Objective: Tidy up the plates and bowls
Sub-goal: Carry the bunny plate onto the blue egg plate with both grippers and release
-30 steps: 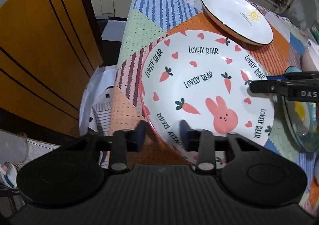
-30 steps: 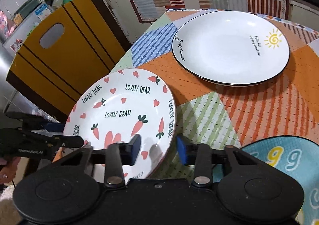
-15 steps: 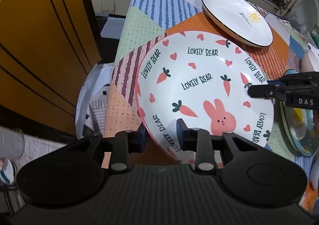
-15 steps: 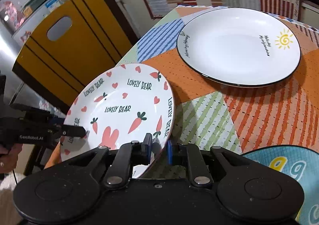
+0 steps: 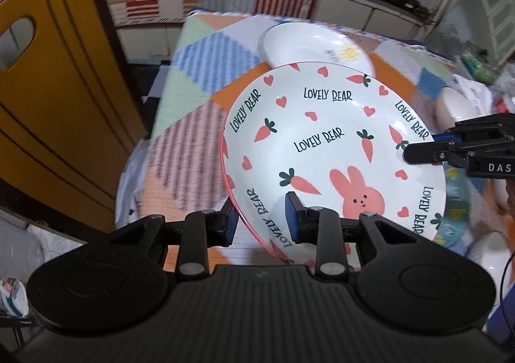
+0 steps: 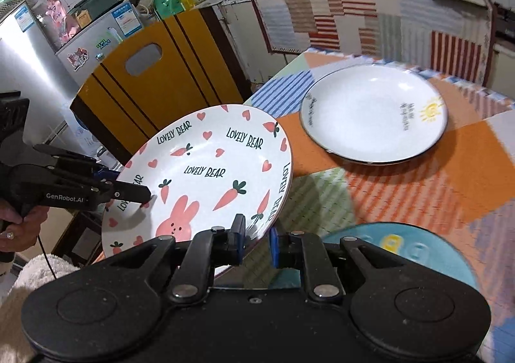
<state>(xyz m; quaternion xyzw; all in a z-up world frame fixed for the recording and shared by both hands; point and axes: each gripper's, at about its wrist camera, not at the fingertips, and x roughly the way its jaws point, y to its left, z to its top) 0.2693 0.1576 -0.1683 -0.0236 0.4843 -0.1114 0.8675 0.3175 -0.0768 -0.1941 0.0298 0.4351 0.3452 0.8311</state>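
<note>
A white "Lovely Bear" plate (image 5: 325, 150) with carrots, hearts and a pink rabbit is held tilted above the patchwork table. My left gripper (image 5: 261, 222) is shut on its near rim. My right gripper (image 6: 256, 242) is shut on the opposite rim; it also shows in the left wrist view (image 5: 450, 152) at the plate's right edge. The plate also shows in the right wrist view (image 6: 206, 169), with the left gripper (image 6: 128, 194) on its left rim. A white plate with a sun drawing (image 6: 373, 115) lies flat on the table further back.
A blue patterned plate (image 6: 402, 247) lies on the table just under my right gripper. A yellow chair back (image 6: 154, 79) stands by the table's left edge. A white bowl (image 5: 457, 108) sits at the table's right. A cloth-covered counter runs behind.
Both grippers closed on the rabbit plate's rim and lifted it off the table. It has tilted and moved toward the sun plate.
</note>
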